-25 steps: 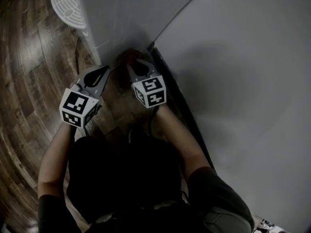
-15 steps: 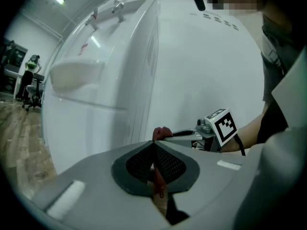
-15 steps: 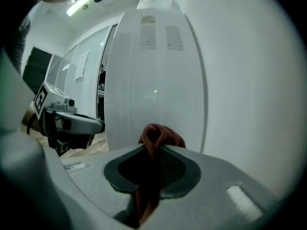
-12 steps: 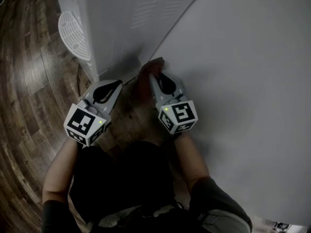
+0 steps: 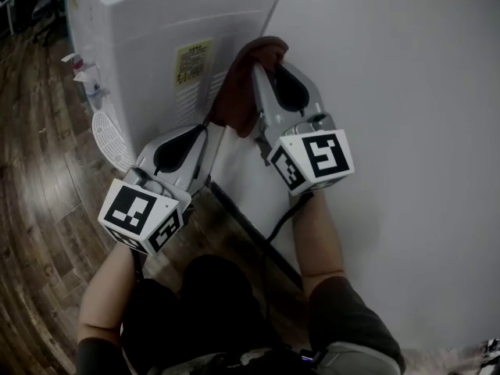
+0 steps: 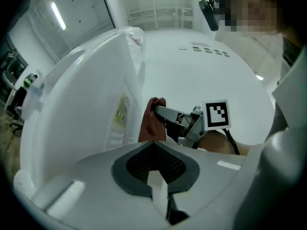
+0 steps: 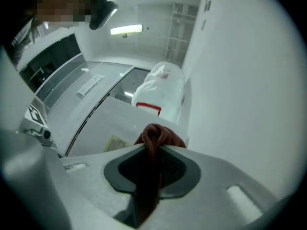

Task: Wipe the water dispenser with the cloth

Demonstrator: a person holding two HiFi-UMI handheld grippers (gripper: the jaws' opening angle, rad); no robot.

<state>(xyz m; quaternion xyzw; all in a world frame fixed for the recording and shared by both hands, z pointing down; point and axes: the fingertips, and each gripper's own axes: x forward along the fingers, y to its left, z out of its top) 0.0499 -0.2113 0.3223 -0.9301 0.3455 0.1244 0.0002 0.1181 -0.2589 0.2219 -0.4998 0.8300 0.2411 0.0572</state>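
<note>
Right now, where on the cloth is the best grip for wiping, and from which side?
By its bunched middle, as the right gripper has it: jaws shut on the gathered cloth, a wad poking past the tips toward the dispenser. Probably best to come from the wall side, along the dispenser's flank.

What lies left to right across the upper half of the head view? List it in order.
wooden floor → water dispenser → cloth, pinched in the right claw → wall
</note>
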